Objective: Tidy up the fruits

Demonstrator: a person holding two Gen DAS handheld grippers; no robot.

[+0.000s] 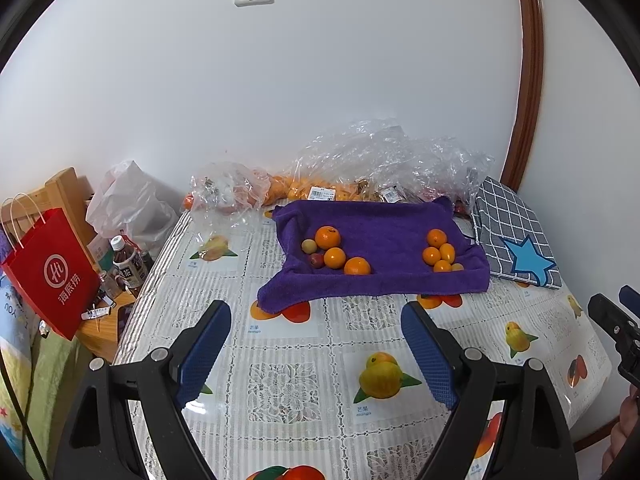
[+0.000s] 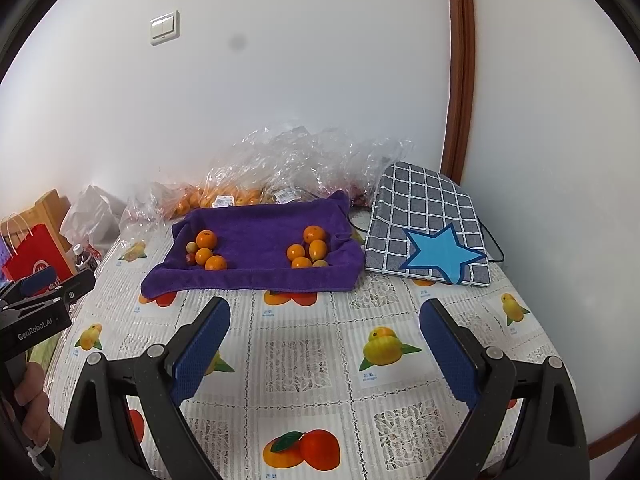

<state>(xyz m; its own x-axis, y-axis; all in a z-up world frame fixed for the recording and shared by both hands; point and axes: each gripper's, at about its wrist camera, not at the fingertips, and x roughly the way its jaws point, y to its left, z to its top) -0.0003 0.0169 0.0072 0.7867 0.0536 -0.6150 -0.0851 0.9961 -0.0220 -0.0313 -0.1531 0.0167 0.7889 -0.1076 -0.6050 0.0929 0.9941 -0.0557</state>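
Since our left gripper (image 1: 316, 346) gapes empty, we see on the towel (image 1: 380, 224) mixed fruits (image 1: 330, 252) at nine o'clock, oranges (image 1: 440, 250) at three. From the right view, our right gripper (image 2: 325, 340) gapes too; sorting looks unfinished.

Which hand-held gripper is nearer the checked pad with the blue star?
Right. The right hand-held gripper hovers open over the tablecloth just short of the checked pad; the left hand-held gripper hovers open farther left, facing the purple towel.
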